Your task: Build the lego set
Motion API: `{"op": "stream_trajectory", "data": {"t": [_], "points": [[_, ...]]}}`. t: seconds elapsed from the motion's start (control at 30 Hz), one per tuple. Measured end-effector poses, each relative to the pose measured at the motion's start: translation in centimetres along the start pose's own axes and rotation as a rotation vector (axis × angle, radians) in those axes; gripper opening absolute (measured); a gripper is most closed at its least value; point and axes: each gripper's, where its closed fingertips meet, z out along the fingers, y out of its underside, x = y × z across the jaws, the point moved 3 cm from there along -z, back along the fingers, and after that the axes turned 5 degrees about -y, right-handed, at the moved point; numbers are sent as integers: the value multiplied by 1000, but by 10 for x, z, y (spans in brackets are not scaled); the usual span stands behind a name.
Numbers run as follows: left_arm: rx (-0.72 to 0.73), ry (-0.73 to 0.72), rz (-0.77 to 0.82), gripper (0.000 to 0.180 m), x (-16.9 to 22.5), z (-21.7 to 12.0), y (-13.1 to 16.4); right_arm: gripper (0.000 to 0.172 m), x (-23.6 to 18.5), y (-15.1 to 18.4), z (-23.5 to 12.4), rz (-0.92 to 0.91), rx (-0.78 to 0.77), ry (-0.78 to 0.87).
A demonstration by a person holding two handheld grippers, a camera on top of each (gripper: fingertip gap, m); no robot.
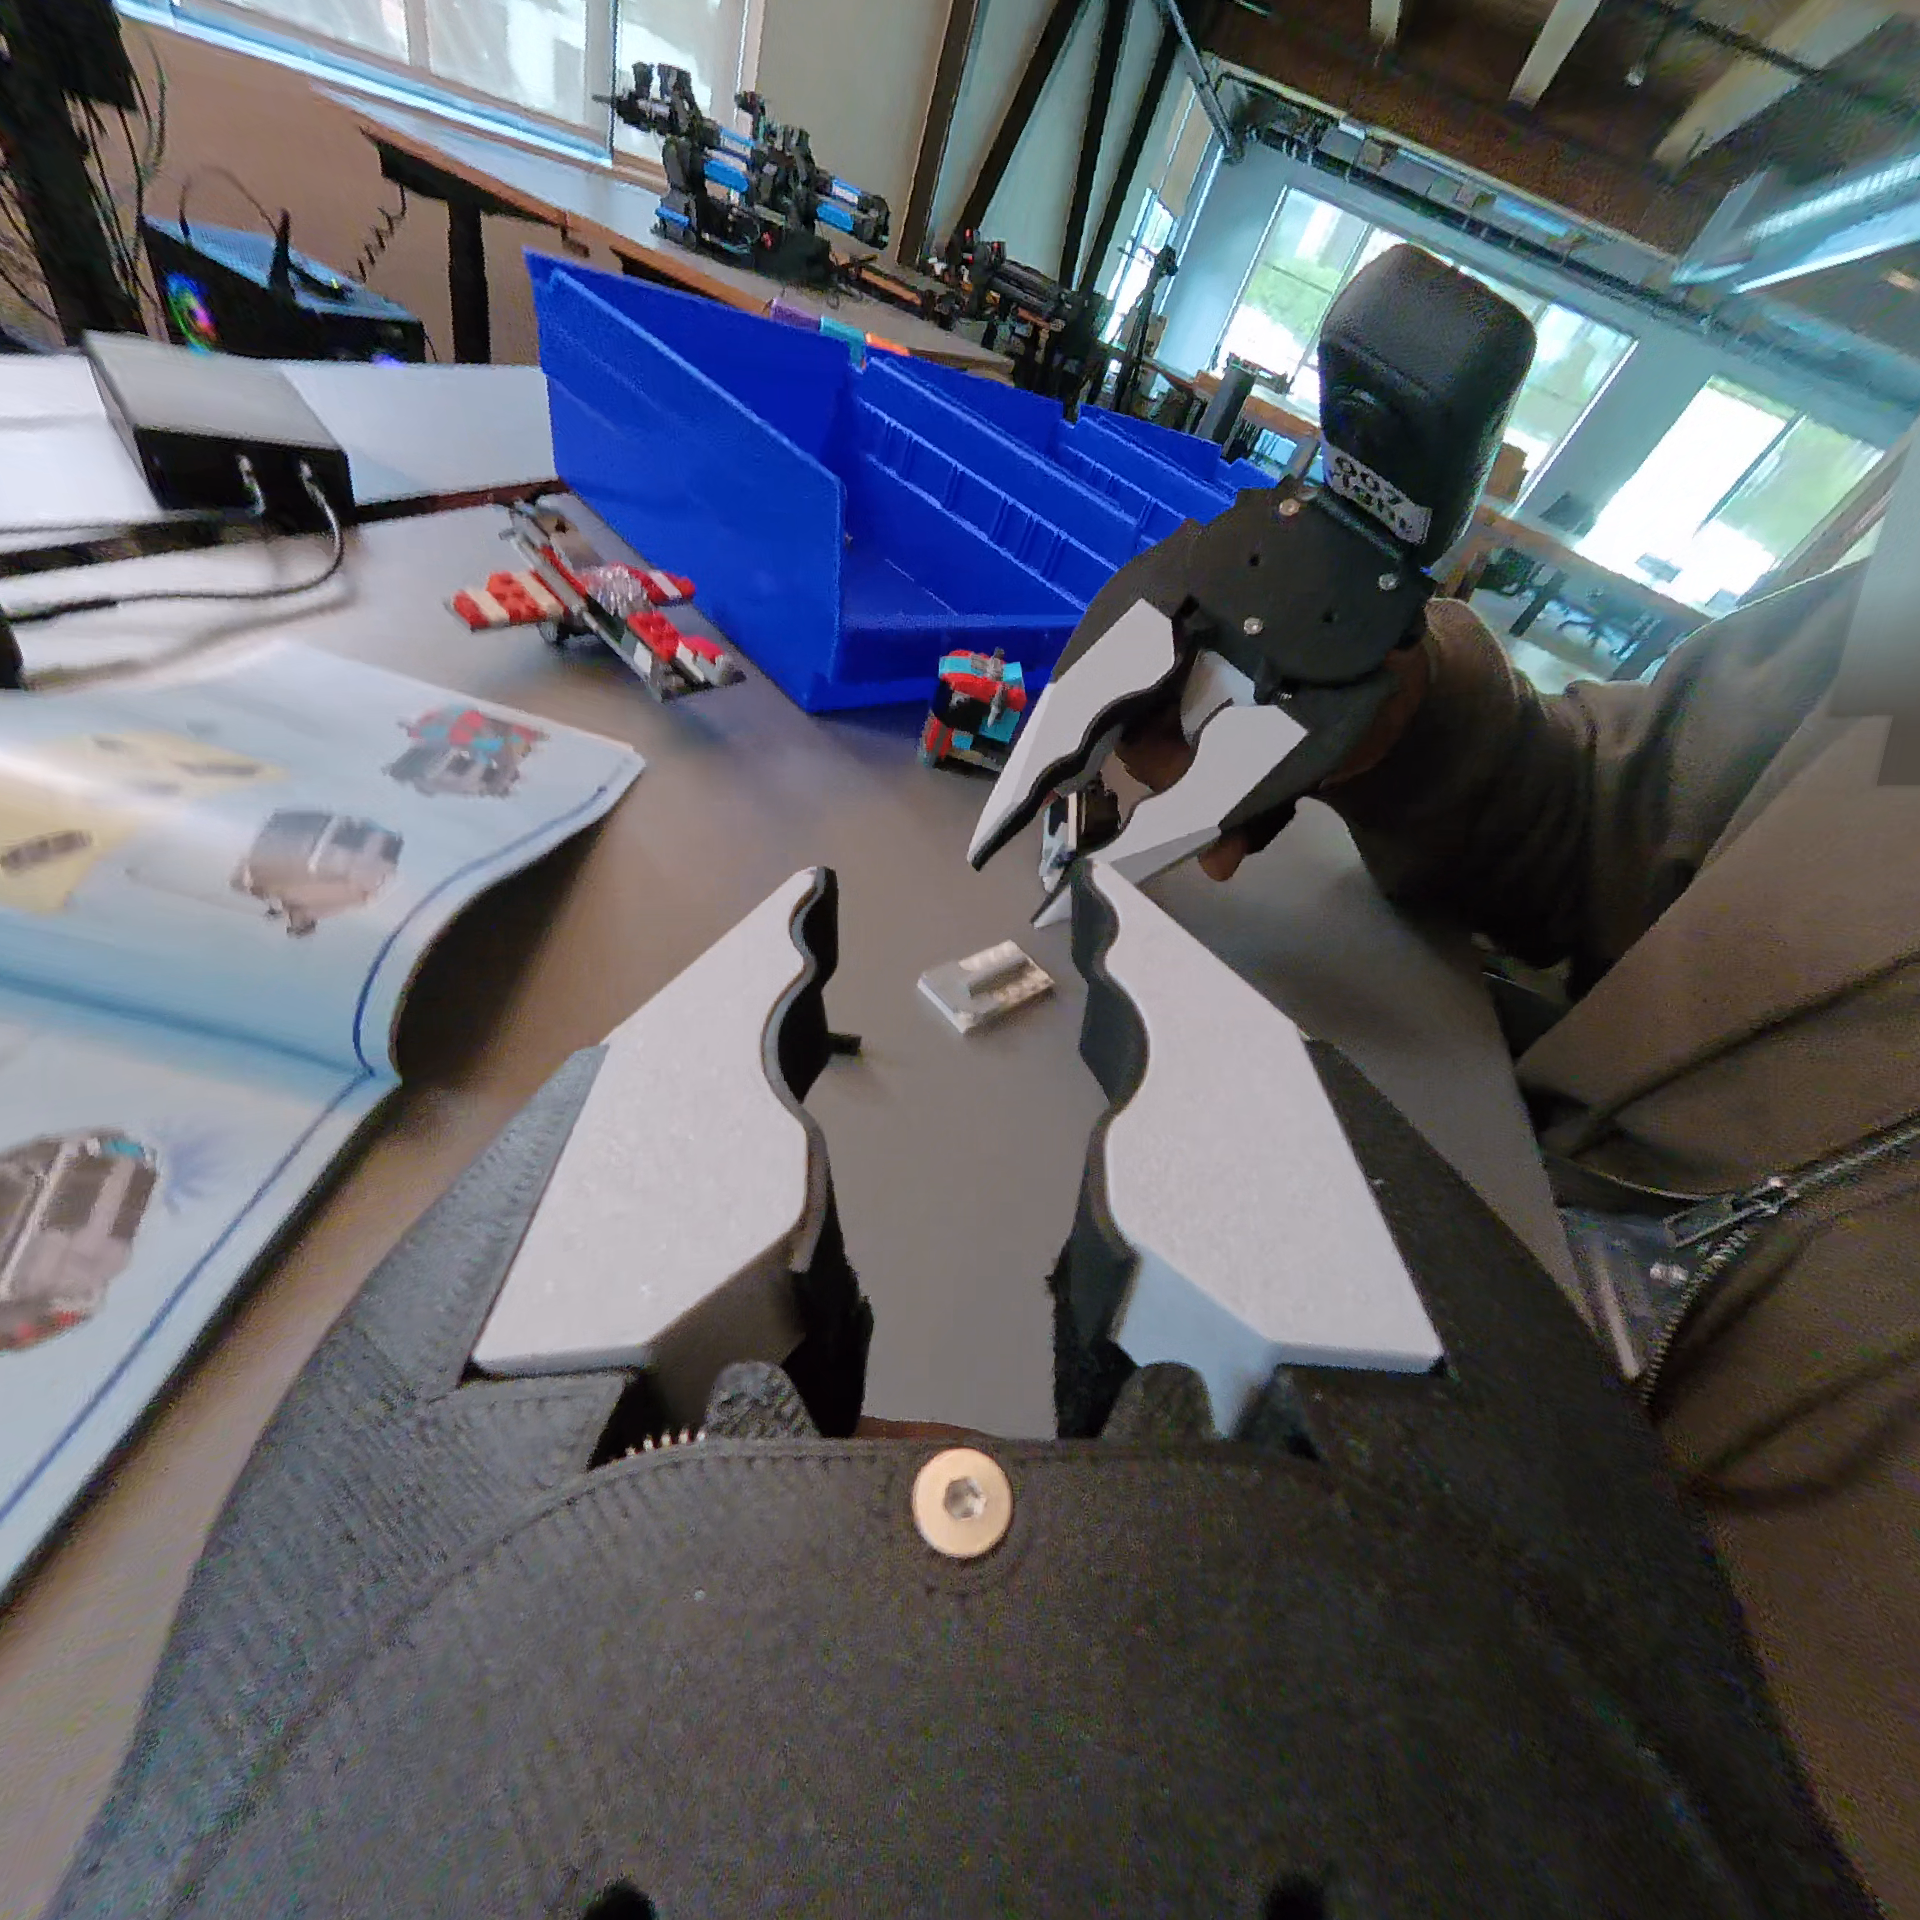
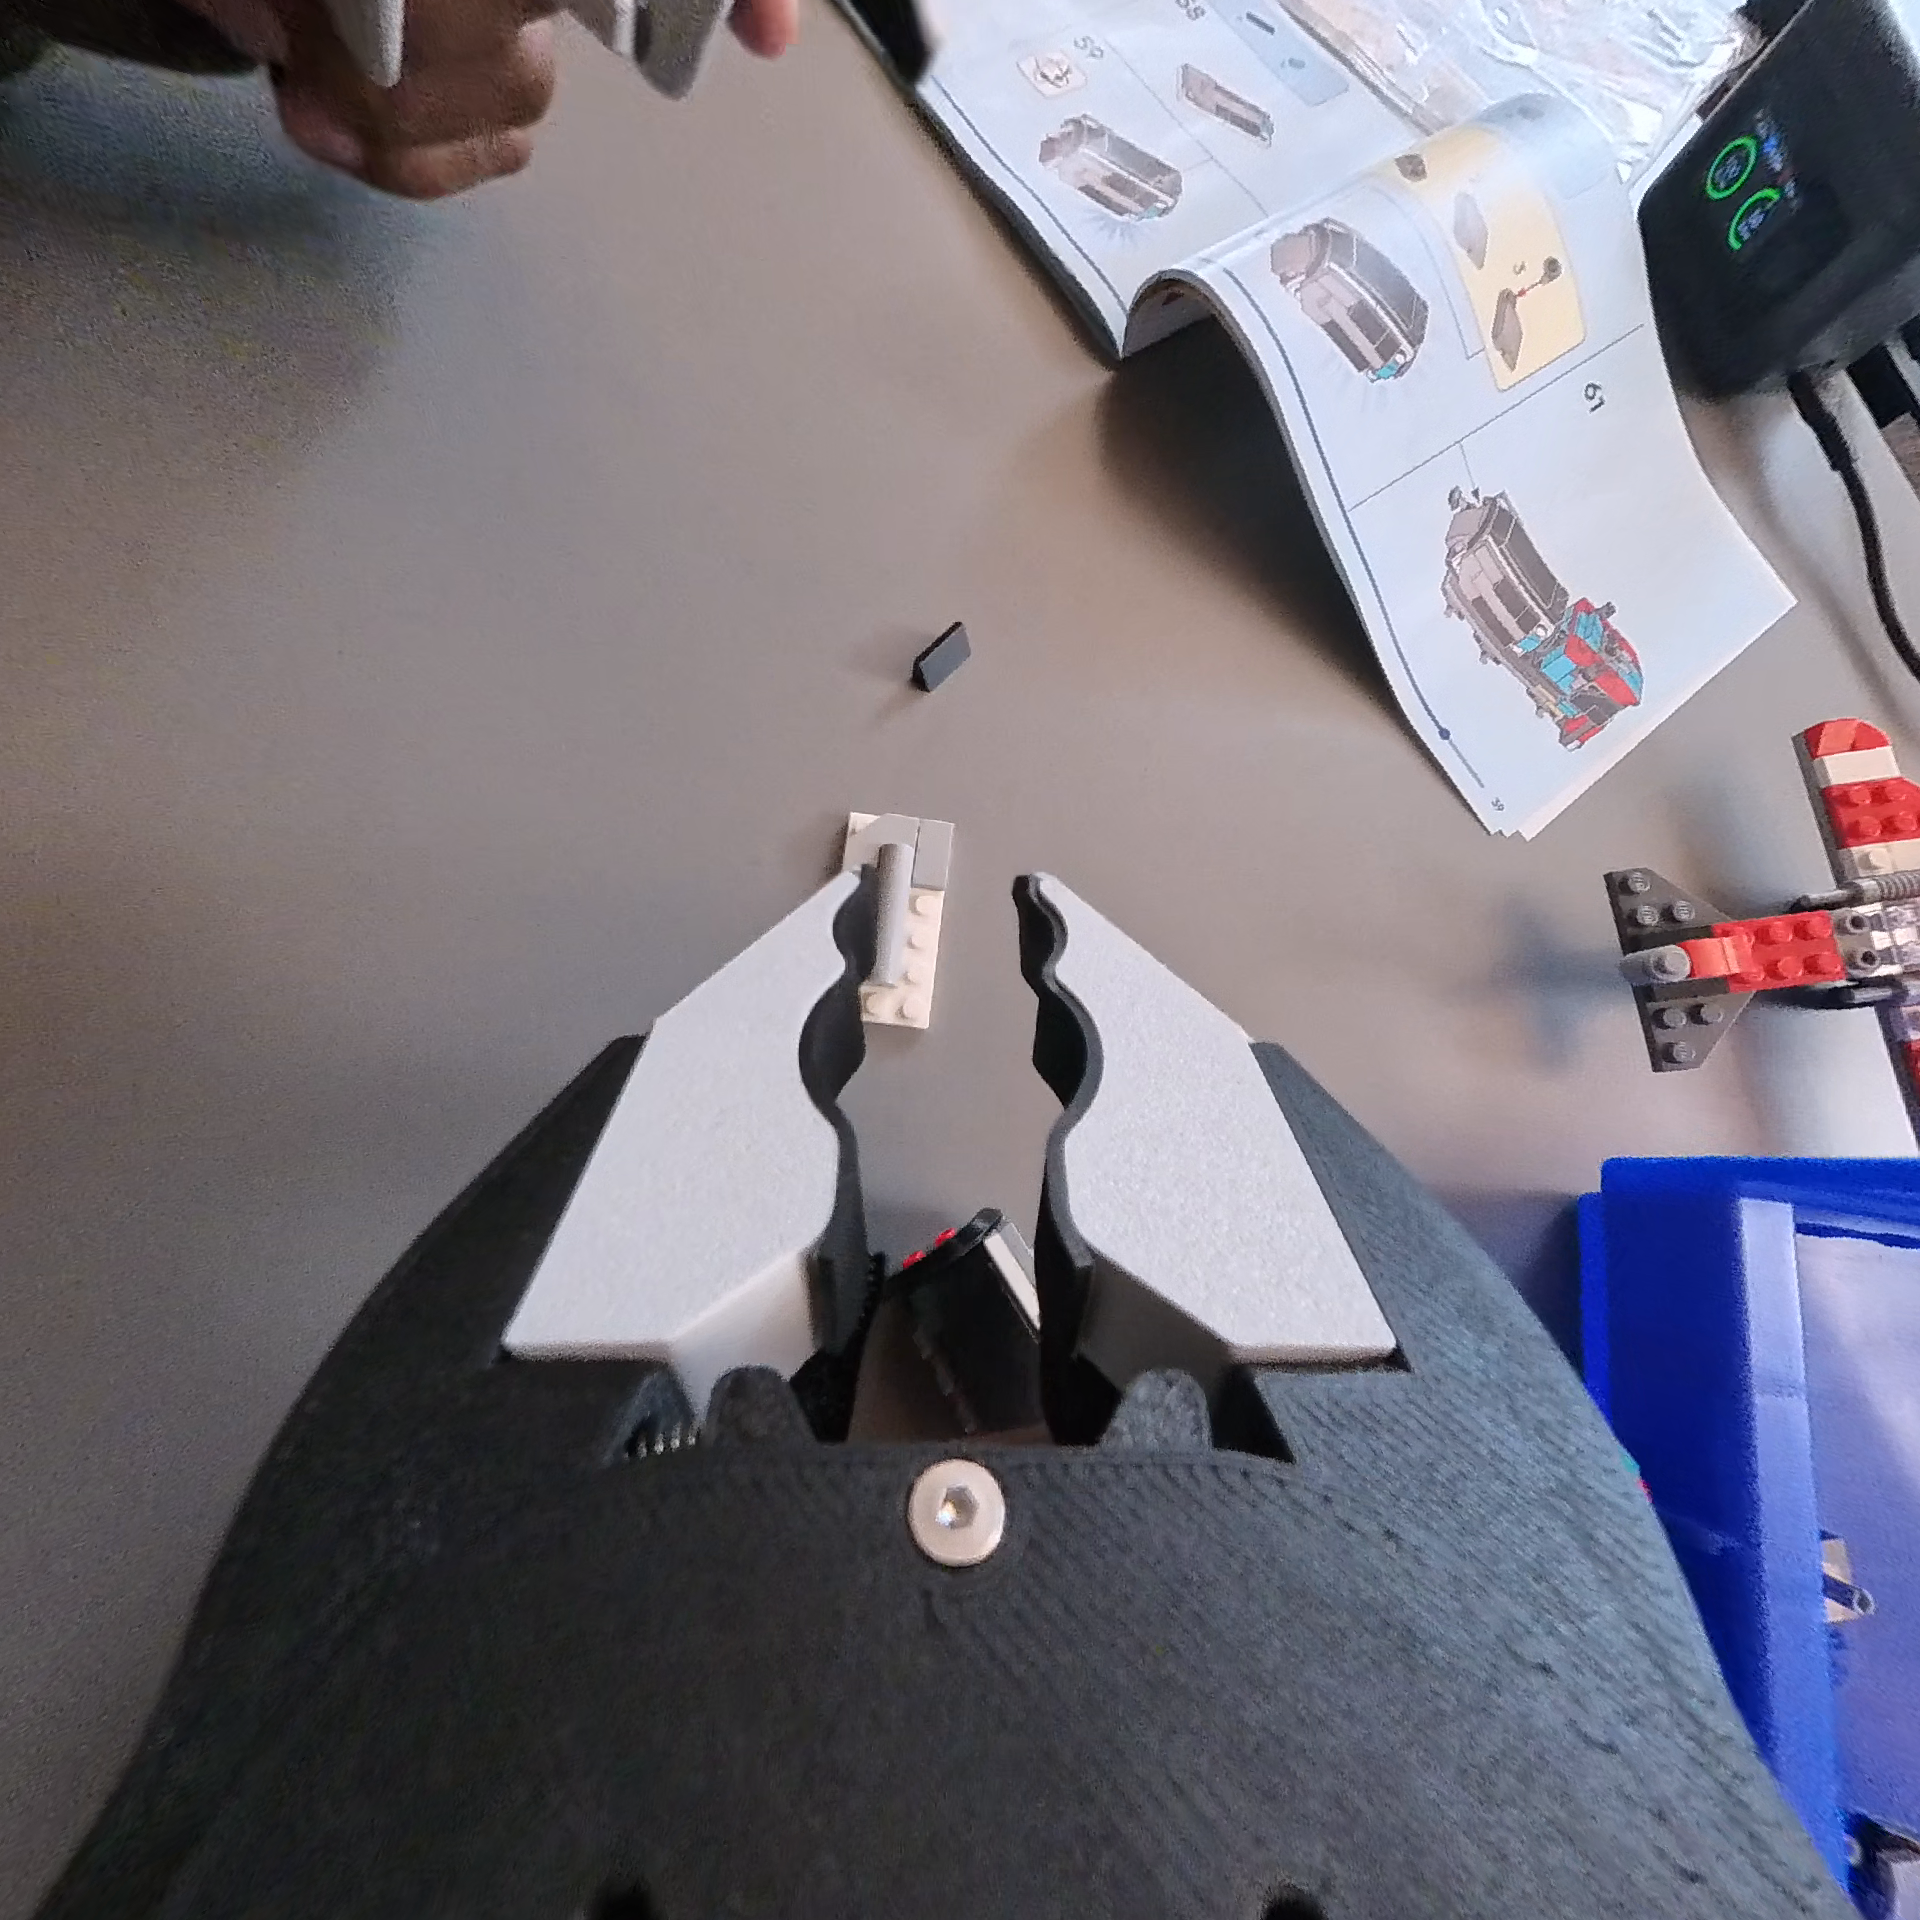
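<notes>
Lying flat before spread left claw (image 1: 953,873), white plate (image 1: 985,985), long axis along right claw (image 2: 937,880) pinching black piece (image 2: 971,1320).

Bright window daylight, soft shadows, wide-angle warped edges, blurred margins.

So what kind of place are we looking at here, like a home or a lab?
Most likely a robotics lab or workshop rather than a home. Robot arm rigs stand on a long bench by big windows, and the grey worktable holds blue parts bins, an open building-instruction booklet and brick models.
</notes>
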Motion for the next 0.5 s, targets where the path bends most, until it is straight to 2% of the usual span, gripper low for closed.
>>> {"op": "stream_trajectory", "data": {"t": [0.2,0.5], "points": [[-19,32,-158,46,-11,-7,13,30,2,-2,3,28,-12,-31],[-141,55,-143,46,1,5,32,31,-1,4,7,42,-33,-63]]}}
